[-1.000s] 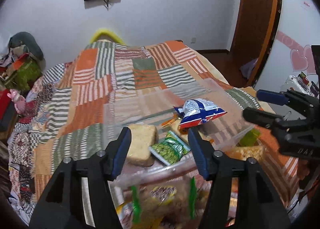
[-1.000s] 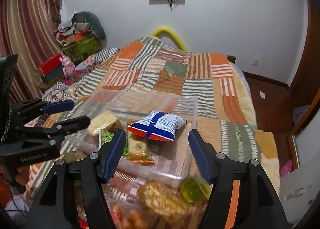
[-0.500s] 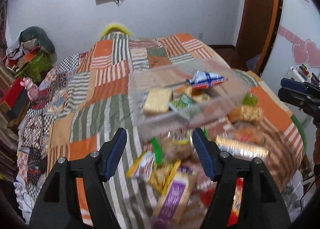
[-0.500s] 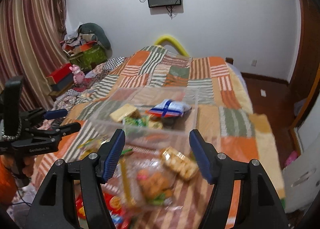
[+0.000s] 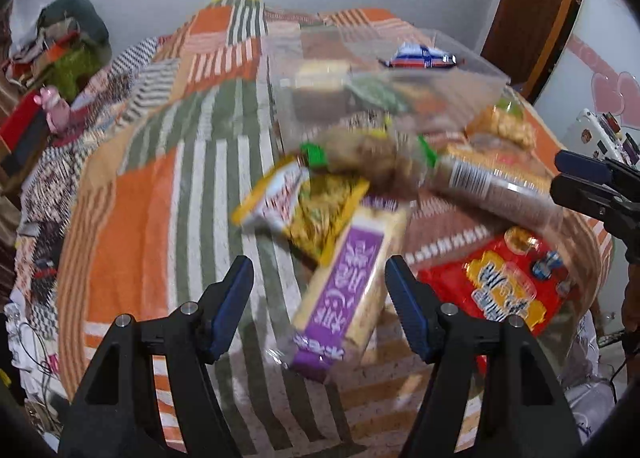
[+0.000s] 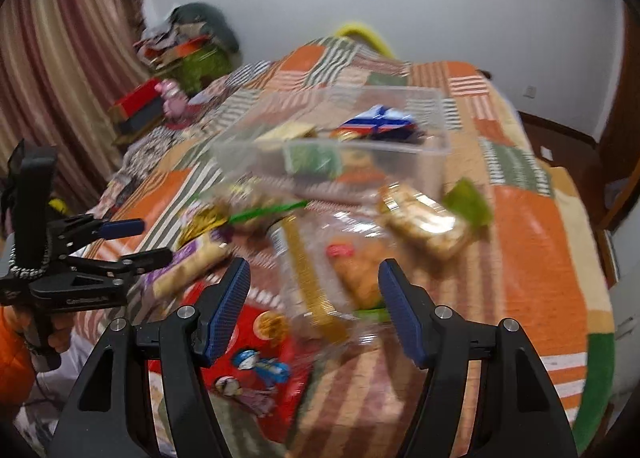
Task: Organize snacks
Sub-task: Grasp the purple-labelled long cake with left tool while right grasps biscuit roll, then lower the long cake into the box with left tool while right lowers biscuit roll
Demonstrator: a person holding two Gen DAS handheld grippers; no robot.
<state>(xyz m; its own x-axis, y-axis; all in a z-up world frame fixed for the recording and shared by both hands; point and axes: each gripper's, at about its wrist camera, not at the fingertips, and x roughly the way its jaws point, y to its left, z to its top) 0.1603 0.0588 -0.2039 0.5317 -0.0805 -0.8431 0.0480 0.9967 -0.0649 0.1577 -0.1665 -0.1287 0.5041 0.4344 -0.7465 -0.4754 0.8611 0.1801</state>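
Both jaws gape wide on the left hand-held gripper (image 5: 318, 298), empty above the purple-labelled biscuit packet (image 5: 345, 298) on the striped patchwork bedspread (image 5: 132, 226); the right hand-held gripper (image 6: 314, 296) gapes equally, gripping nothing over a clear pastry pack with a gold strip (image 6: 332, 274). Loose snacks lie heaped just before the clear plastic bin (image 6: 436, 154), likely for short carries into it, where a blue-and-white foil bag (image 6: 380, 124) already lies
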